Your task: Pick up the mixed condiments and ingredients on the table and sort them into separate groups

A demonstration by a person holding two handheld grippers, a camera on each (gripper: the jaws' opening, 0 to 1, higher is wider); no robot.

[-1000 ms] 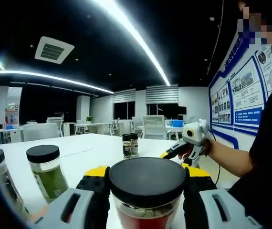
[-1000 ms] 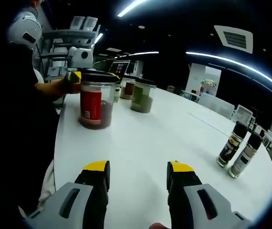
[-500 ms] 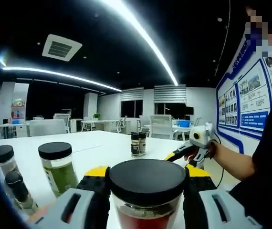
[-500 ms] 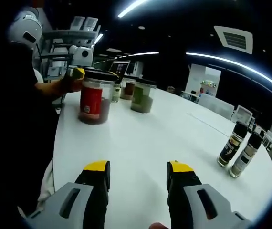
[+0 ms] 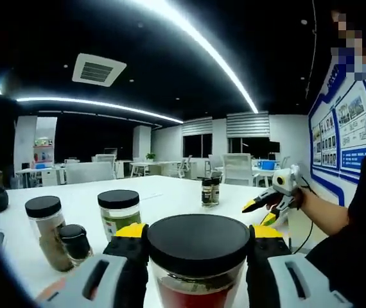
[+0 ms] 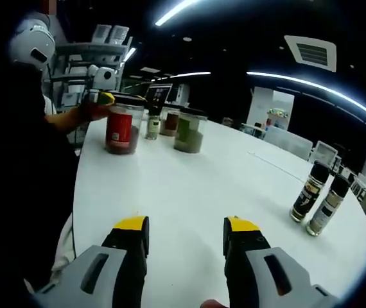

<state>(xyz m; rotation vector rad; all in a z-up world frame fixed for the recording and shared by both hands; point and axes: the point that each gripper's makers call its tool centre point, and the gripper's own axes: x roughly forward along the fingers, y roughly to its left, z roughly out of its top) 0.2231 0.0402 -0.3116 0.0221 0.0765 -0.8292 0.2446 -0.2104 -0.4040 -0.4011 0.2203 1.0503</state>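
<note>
Left tongs (image 5: pixel 197 256): closed around a large clear jar (image 5: pixel 198 269) with a black lid and a red label, gripped from both sides just under the lid; in the right gripper view the jar (image 6: pixel 121 130) stands at the table's far end.
Right tongs (image 6: pixel 185 239): jaws apart, holding nothing, above bare white table (image 6: pixel 221 186).
Near the held jar: a green-filled jar (image 5: pixel 119 212) with a black lid, a brown-filled jar (image 5: pixel 45 228), and a small dark-capped bottle (image 5: pixel 75 242) just beside the brown one, all upright on the table.
Other group: two slim dark-capped bottles (image 6: pixel 320 197) standing side by side, well apart from the jars.
Person: a dark sleeve at the left of the right gripper view.
</note>
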